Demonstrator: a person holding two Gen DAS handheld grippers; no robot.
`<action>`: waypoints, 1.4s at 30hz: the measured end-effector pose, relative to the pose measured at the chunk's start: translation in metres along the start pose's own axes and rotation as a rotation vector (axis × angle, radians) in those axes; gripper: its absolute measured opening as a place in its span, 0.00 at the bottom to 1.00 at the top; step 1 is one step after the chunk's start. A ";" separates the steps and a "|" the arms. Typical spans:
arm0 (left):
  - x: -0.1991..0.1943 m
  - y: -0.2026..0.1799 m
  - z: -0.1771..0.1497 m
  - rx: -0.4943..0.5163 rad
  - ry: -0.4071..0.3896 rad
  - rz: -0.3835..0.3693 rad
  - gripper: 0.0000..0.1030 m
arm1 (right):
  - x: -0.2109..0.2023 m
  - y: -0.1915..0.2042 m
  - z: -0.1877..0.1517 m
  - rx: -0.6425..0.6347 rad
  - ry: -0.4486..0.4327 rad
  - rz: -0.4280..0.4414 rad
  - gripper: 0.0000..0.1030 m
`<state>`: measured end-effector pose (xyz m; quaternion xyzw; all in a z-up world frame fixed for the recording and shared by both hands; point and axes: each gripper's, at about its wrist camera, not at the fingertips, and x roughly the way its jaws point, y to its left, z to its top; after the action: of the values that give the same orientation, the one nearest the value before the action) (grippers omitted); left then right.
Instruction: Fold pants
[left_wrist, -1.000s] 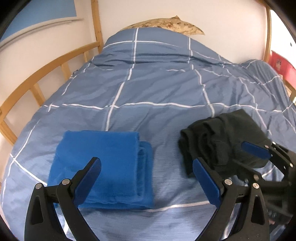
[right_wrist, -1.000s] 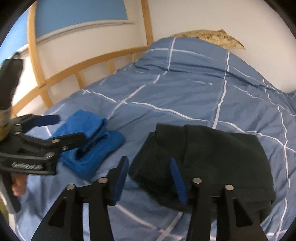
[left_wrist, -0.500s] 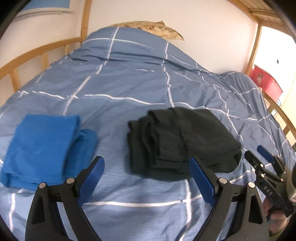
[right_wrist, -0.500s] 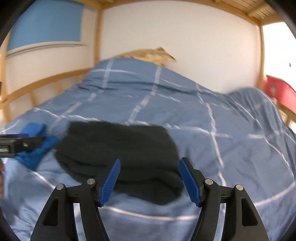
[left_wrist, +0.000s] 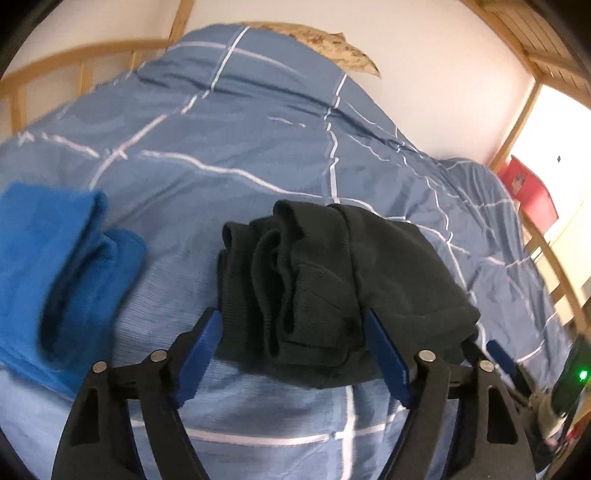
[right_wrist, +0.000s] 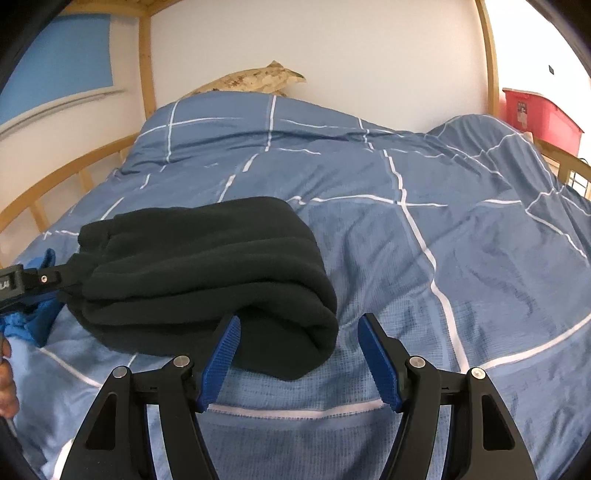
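Observation:
The dark green-black pants (left_wrist: 332, 288) lie folded in a thick bundle on the blue checked duvet (left_wrist: 240, 155). My left gripper (left_wrist: 293, 325) is open, its jaws astride the bundle's near left end. The pants also show in the right wrist view (right_wrist: 207, 273). My right gripper (right_wrist: 297, 330) is open at the bundle's near right corner, with its left finger (right_wrist: 221, 350) against the rounded fold. The left gripper's tip (right_wrist: 33, 280) shows at the far left of that view.
A folded bright blue garment (left_wrist: 62, 273) lies left of the pants. A wooden bed rail (left_wrist: 74, 55) runs along the left and a rail (left_wrist: 554, 266) along the right. A patterned pillow (right_wrist: 255, 81) lies at the headboard. A red box (right_wrist: 535, 114) stands at the far right.
Both grippers have moved in close to the dark pants. The left gripper swung right from the blue garment onto the bundle's left end. The right gripper shifted to its right corner.

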<state>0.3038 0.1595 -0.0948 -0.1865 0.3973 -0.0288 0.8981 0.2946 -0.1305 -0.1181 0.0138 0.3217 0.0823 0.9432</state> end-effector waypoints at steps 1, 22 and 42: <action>0.002 0.001 0.000 -0.015 0.001 -0.003 0.68 | 0.001 0.000 0.001 -0.003 0.000 -0.010 0.65; -0.020 0.001 0.021 -0.024 -0.067 0.061 0.16 | 0.028 0.000 0.014 0.001 0.037 -0.077 0.65; -0.034 0.000 -0.001 0.074 -0.111 0.241 0.69 | 0.002 -0.003 -0.002 0.023 0.073 -0.208 0.67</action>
<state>0.2795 0.1654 -0.0716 -0.1055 0.3652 0.0752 0.9219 0.2957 -0.1331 -0.1209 -0.0116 0.3565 -0.0191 0.9340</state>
